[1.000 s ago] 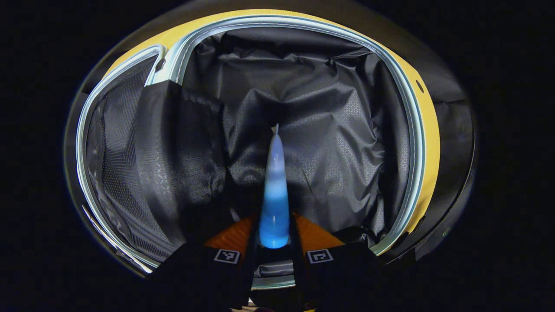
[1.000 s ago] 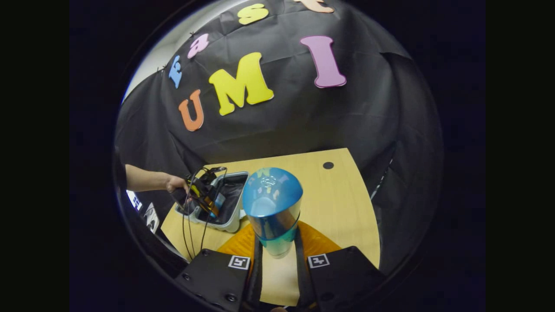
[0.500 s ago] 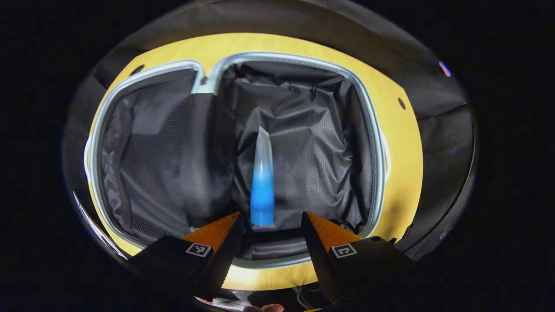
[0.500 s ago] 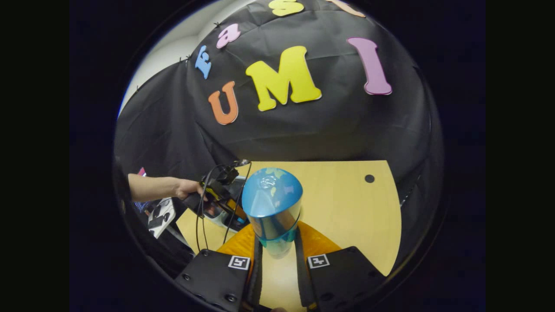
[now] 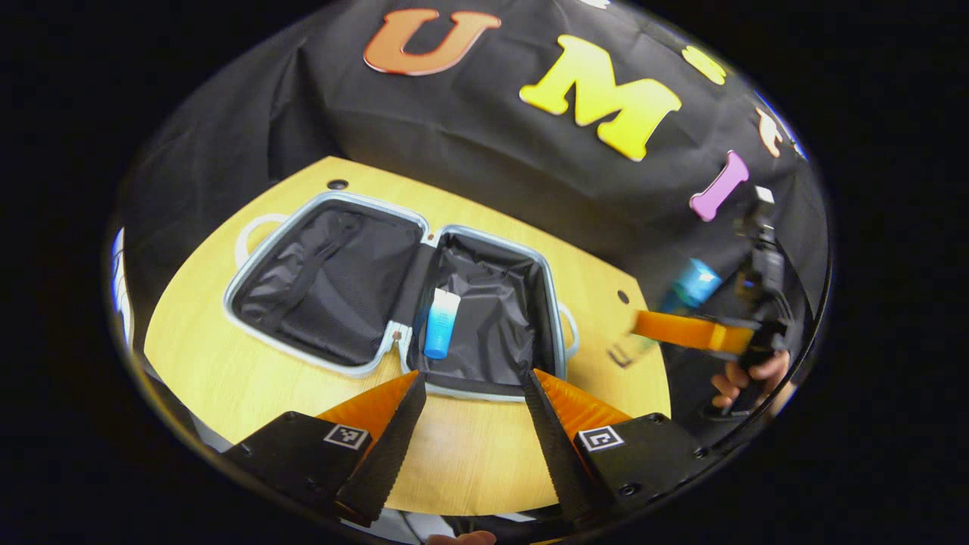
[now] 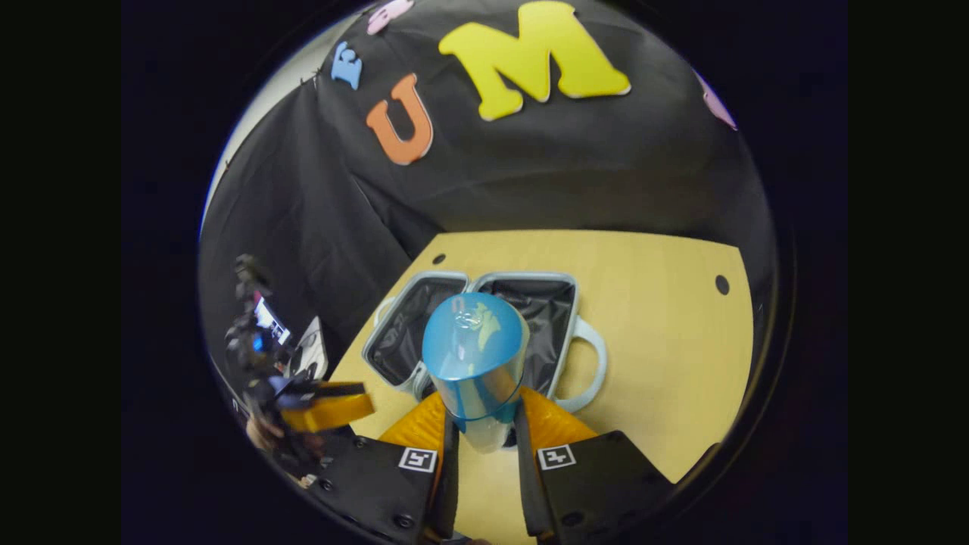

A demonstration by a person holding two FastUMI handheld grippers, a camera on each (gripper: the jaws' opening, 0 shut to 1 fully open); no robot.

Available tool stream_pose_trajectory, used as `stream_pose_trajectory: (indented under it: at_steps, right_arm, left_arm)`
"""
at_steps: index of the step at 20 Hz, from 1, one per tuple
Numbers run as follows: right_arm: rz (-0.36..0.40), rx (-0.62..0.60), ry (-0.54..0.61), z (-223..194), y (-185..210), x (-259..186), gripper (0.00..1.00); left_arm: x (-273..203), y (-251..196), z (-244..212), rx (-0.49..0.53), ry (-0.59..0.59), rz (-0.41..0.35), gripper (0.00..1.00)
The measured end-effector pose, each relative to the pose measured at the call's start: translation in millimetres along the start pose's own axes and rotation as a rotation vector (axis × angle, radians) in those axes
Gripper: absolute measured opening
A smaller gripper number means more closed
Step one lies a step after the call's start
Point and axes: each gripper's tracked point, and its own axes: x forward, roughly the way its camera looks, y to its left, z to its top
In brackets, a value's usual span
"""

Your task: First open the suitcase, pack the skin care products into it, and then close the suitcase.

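A suitcase (image 5: 394, 295) is laid fully open on the wooden bench (image 5: 227, 363), both halves flat and lined with dark fabric, with a pale blue rim and a loop handle at each outer side. In the right-hand half, as seen in the left gripper view, a small blue-and-white tube (image 5: 441, 323) is found lying near the hinge, its blue end toward the camera. The left claw (image 5: 473, 401) is held above the near edge of the bench, short of the suitcase, its fingers spread wide apart with nothing between them. In the right gripper view the right claw (image 6: 484, 431) is seen clamped on a blue bottle (image 6: 475, 363), both fingers pressed against its lower part, the rounded blue top turned toward the open suitcase (image 6: 484, 325) beyond it. The same bottle (image 5: 693, 284) is seen in the left gripper view at the far right, blurred, carried by the right claw beside the bench edge, with a hand (image 5: 746, 378) on the grip below. The left claw (image 6: 329, 409) also appears, blurred, at the lower left of the right gripper view, off the bench.
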Motion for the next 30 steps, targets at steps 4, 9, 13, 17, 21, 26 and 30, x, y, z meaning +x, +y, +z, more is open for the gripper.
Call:
stream_pose_trajectory:
  at_steps: [4, 9, 13, 17, 21, 26, 30]
  right_arm:
    - [-0.005, 0.065, 0.189, -16, 12, 78, 0.31]
    - [-0.065, 0.211, 0.380, -50, 11, 157, 0.31]
    - [-0.138, 0.300, 0.436, -62, -1, 185, 0.31]
    - [-0.201, 0.305, 0.432, -58, -11, 195, 0.31]
    - [-0.201, 0.323, 0.422, -57, -8, 196, 0.34]
    - [-0.163, 0.306, 0.358, -42, -4, 180, 0.50]
    - [-0.098, 0.164, 0.230, -25, 3, 125, 0.65]
  left_arm:
    - [-55, -17, -36, -0.129, -0.107, -0.038, 0.85]
    - [-86, 3, -61, -0.177, -0.137, 0.009, 0.86]
    - [-103, 25, -68, -0.215, -0.156, 0.065, 0.86]
    - [-109, 38, -67, -0.261, -0.164, 0.081, 0.86]
    - [-107, 50, -53, -0.250, -0.182, 0.096, 0.85]
    - [-98, 71, -31, -0.212, -0.209, 0.093, 0.86]
    - [-72, 119, 13, -0.188, -0.255, 0.043, 0.86]
